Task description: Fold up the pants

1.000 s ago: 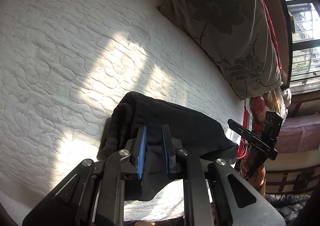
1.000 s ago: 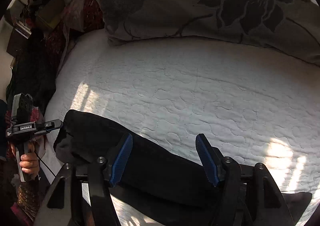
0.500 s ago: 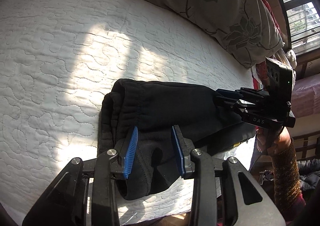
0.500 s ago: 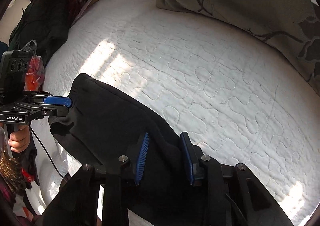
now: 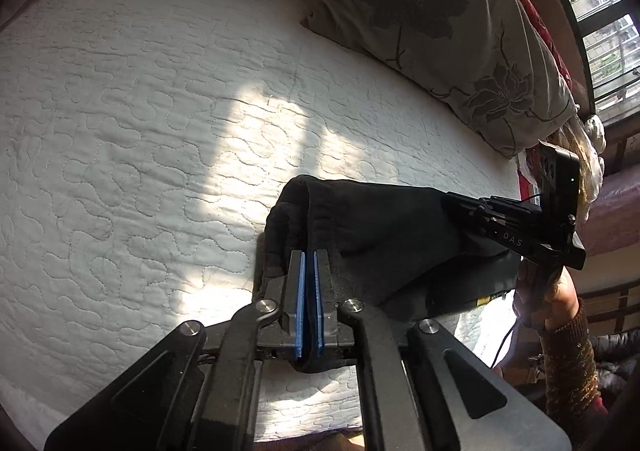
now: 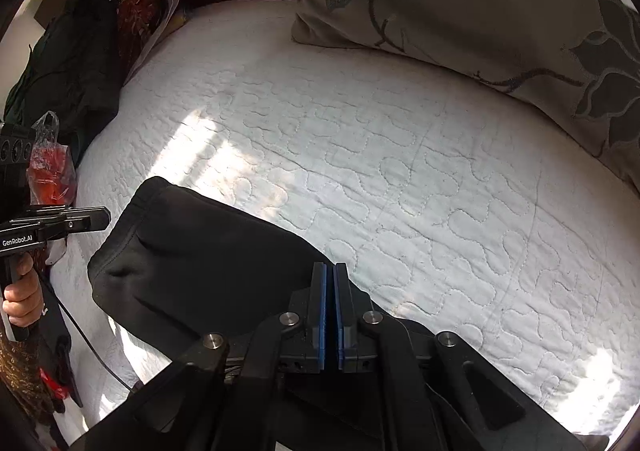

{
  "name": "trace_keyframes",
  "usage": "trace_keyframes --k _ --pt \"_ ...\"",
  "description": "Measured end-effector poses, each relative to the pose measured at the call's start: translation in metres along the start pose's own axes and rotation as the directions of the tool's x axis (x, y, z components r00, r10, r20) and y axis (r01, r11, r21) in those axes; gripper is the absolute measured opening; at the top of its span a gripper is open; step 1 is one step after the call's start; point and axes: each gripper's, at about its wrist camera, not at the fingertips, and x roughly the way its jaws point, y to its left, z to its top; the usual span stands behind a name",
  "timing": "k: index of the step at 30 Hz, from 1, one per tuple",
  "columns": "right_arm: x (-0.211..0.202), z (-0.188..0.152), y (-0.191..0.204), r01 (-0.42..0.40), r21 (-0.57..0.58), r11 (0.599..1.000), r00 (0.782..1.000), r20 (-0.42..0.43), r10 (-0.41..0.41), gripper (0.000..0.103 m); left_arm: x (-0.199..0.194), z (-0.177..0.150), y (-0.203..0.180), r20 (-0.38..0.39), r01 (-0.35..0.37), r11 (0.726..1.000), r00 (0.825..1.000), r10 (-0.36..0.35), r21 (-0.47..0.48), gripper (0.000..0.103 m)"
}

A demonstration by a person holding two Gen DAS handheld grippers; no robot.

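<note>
While both the left gripper (image 5: pixel 309 263) and right gripper (image 6: pixel 330 275) pinch the black pants (image 5: pixel 384 235), a floral pillow (image 5: pixel 440 35) lies beyond.

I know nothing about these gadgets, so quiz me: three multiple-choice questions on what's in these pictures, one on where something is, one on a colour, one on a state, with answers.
1. Where do the black pants lie?
A. on the white quilted bed
B. on the floral pillow
C. on a wooden chair

2. What colour are the pads inside each gripper's fingers?
A. red
B. blue
C. yellow

3. How does the right gripper stand?
A. wide open, well above the bed
B. open, around the pillow
C. closed, down at the dark fabric

Answers:
1. A, the pants rest on the white quilted bed, apart from the floral pillow.
2. B, blue pads line the left gripper, and the right gripper's are blue too.
3. C, its blue pads nearly meet over the pants.
</note>
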Motion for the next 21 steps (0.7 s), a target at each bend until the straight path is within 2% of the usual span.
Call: trace_keyframes --k 2,5,7,9,12,13,14,15,16,18,20,21 --pt "0.0 0.001 0.0 -0.001 0.004 1.0 1.0 -0.004 0.001 0.003 0.002 -0.003 0.004 -0.027 0.001 1.0 1.0 -0.001 -0.008 0.015" --pt "0.0 0.001 0.0 0.0 0.002 1.0 1.0 -0.004 0.0 0.003 0.007 -0.012 0.008 -0.064 0.095 0.995 0.993 -0.097 -0.029 0.027" --pt "0.0 0.001 0.0 -0.002 0.001 1.0 1.0 -0.007 0.002 0.004 0.01 -0.016 0.007 -0.077 0.131 0.991 0.988 -0.133 -0.033 0.03" --pt "0.0 0.001 -0.001 -0.001 0.003 1.0 1.0 -0.01 0.001 0.005 0.014 -0.019 0.006 -0.094 0.162 0.986 0.982 -0.165 -0.045 0.038" --pt "0.0 0.001 0.0 0.002 0.003 1.0 1.0 -0.01 -0.002 0.005 0.025 -0.022 0.004 -0.13 0.225 0.973 0.964 -0.231 -0.057 0.043" --pt "0.0 0.001 0.0 0.003 0.002 1.0 1.0 -0.01 -0.003 0.005 0.027 -0.022 0.001 -0.123 0.21 0.976 0.969 -0.215 -0.054 0.043" --pt "0.0 0.001 0.0 0.005 0.001 1.0 1.0 -0.01 -0.005 0.005 0.028 -0.022 -0.004 -0.103 0.182 0.982 0.977 -0.186 -0.044 0.037" --pt "0.0 0.0 0.0 0.007 0.0 1.0 1.0 -0.008 -0.007 0.005 0.026 -0.021 -0.007 -0.08 0.159 0.987 0.984 -0.161 -0.031 0.015" --pt "0.0 0.0 0.001 0.012 -0.002 1.0 1.0 -0.005 -0.012 0.004 0.026 -0.02 -0.011 -0.06 0.118 0.993 0.991 -0.119 -0.021 0.015" --pt "-0.001 -0.001 0.003 0.02 -0.007 1.0 1.0 0.001 -0.02 0.003 0.021 -0.016 -0.018 -0.018 0.049 0.999 0.999 -0.049 -0.004 0.005" --pt "-0.005 -0.001 0.004 0.026 -0.006 1.0 1.0 0.016 -0.025 0.003 0.005 -0.009 -0.023 0.049 0.008 1.0 0.999 -0.009 0.02 0.004" --pt "-0.008 -0.001 0.004 0.022 0.001 1.0 0.999 0.029 -0.022 0.003 -0.007 -0.005 -0.025 0.088 0.014 0.999 0.996 -0.017 0.033 0.004"
